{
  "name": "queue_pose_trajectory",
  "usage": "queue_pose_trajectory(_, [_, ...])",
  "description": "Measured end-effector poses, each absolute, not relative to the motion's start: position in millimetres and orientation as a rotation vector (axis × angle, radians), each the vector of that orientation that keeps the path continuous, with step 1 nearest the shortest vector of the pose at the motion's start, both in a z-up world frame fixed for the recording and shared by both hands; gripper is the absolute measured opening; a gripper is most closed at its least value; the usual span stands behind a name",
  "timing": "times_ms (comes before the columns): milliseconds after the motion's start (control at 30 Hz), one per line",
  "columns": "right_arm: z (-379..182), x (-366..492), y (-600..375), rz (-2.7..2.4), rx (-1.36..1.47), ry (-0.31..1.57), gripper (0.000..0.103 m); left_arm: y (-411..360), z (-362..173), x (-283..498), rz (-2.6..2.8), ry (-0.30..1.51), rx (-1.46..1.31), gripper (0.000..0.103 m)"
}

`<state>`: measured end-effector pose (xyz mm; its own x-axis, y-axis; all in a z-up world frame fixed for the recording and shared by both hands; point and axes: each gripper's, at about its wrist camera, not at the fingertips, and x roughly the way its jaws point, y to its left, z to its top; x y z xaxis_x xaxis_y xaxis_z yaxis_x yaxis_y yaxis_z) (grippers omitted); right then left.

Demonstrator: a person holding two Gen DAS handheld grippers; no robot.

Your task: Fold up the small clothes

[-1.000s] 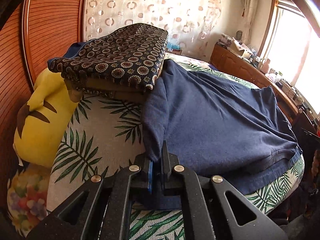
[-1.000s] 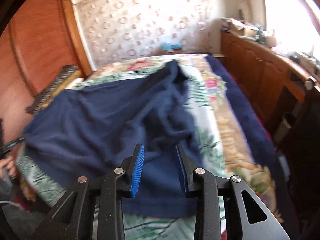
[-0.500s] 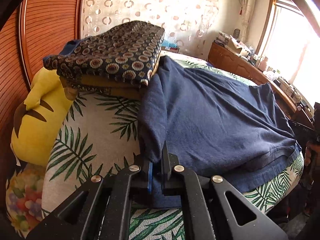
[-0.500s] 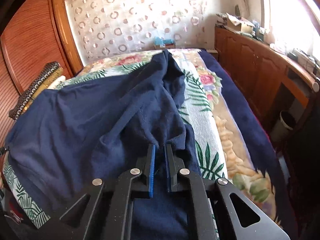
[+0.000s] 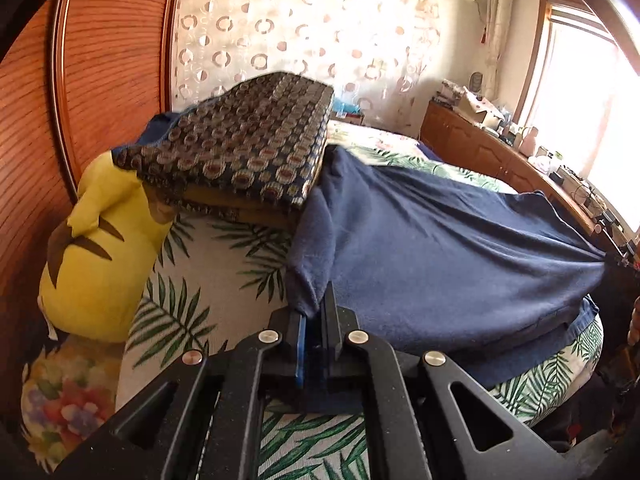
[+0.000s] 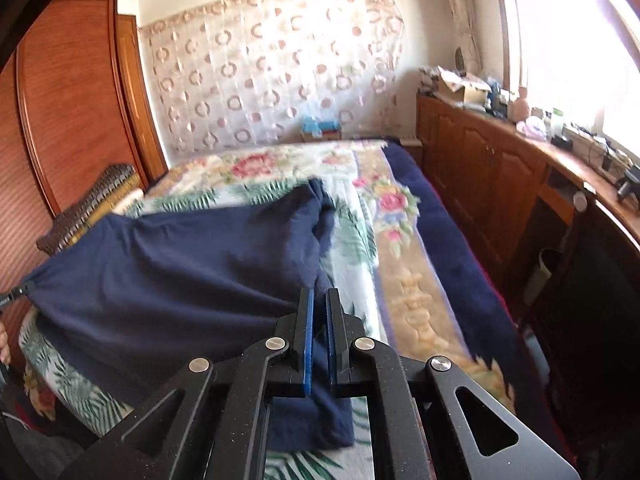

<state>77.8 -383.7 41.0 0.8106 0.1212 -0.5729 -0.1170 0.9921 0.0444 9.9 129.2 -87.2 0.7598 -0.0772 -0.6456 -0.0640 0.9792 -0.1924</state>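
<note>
Bed under navy shirt (image 5: 440, 248): hidden.
Things on the sideboard (image 6: 480, 92): too small to tell.
Hand (image 6: 5, 344): cut by edge.

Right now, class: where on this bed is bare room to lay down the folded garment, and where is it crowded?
Free: the palm-leaf sheet between the yellow plush toy and the navy blue sweatshirt, and the floral blanket strip beyond the sweatshirt, toward the wooden cabinets. Crowded: the head end, where the stack of patterned folded textiles sits.

Far left, a stack of folded cloth (image 5: 248, 148) and a yellow plush (image 5: 96, 248) block the headboard side of the bed (image 6: 408, 280). On the right, 1 wooden cabinet (image 6: 492, 176) walls that edge. The far floral bedspread lies open.
</note>
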Motion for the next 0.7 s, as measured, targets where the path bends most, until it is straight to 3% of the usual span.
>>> queue_pose_trajectory(167, [15,83,-385,0.118,0.024,0.684,0.005,130,-98,9,-0.009,0.744,-0.204,0.006])
queue_pose_trajectory(400, [20,79,-379,0.129,0.016,0.697,0.005,123,-101,10,0.000,0.757,-0.170,0.007])
queue_pose_trajectory(467, [32,78,-380,0.136,0.010,0.686,0.005,122,-99,9,0.006,0.752,-0.161,0.012])
queue_pose_trajectory(600, [37,75,-376,0.135,-0.016,0.651,0.009,125,-91,6,0.024,0.722,-0.148,0.042])
queue_pose_trajectory(667, [41,69,-373,0.140,-0.025,0.631,0.009,127,-87,5,0.022,0.711,-0.152,0.048])
queue_pose_trajectory(700, [43,69,-372,0.142,-0.031,0.625,0.010,128,-86,5,0.021,0.710,-0.153,0.057])
